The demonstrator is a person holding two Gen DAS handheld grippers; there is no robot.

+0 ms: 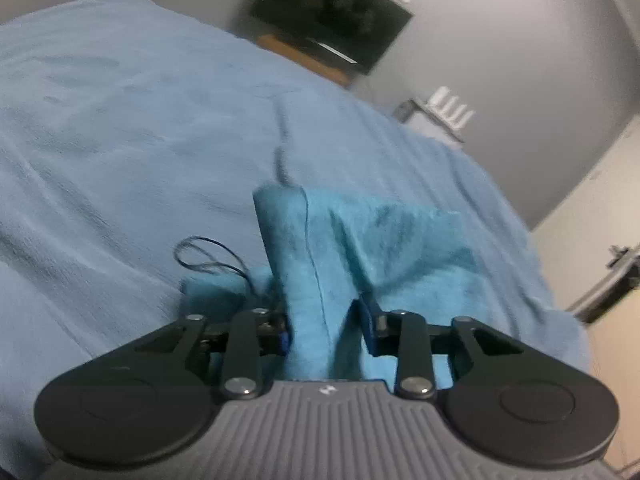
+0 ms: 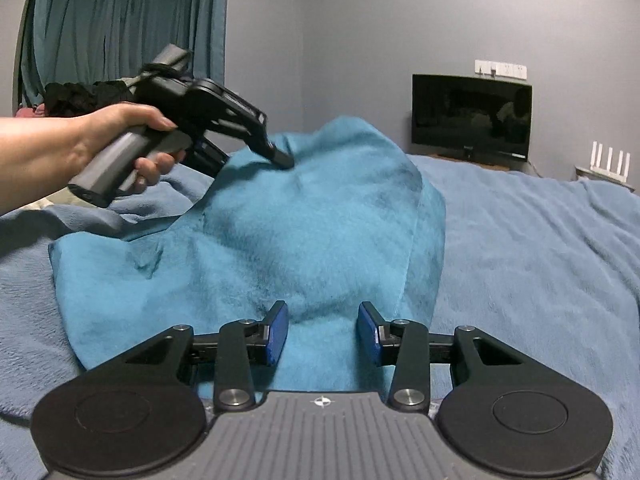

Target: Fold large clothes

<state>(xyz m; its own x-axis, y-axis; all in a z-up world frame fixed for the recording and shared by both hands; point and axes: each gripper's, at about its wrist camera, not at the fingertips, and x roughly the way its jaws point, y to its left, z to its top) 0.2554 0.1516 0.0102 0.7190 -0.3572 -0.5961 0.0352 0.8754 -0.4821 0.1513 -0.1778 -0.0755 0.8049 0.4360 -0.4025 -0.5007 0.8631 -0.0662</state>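
Note:
A teal fleece garment (image 2: 304, 240) lies on the blue bed blanket (image 2: 540, 240). My left gripper (image 1: 325, 326) is shut on a raised fold of the garment (image 1: 308, 264); in the right wrist view it (image 2: 280, 158) holds the garment's far edge lifted, with the hand on its handle. My right gripper (image 2: 323, 330) has its blue pads (image 2: 278, 332) apart, with the garment's near part bulging between them. I cannot tell whether the pads pinch the cloth. A dark thread loop (image 1: 208, 258) lies beside the garment.
A dark TV (image 2: 472, 116) stands on a stand by the far wall, also in the left wrist view (image 1: 332, 16). A white router (image 2: 608, 164) sits at the right. Teal curtains (image 2: 120, 20) hang at the back left. The blanket (image 1: 120, 140) covers the whole bed.

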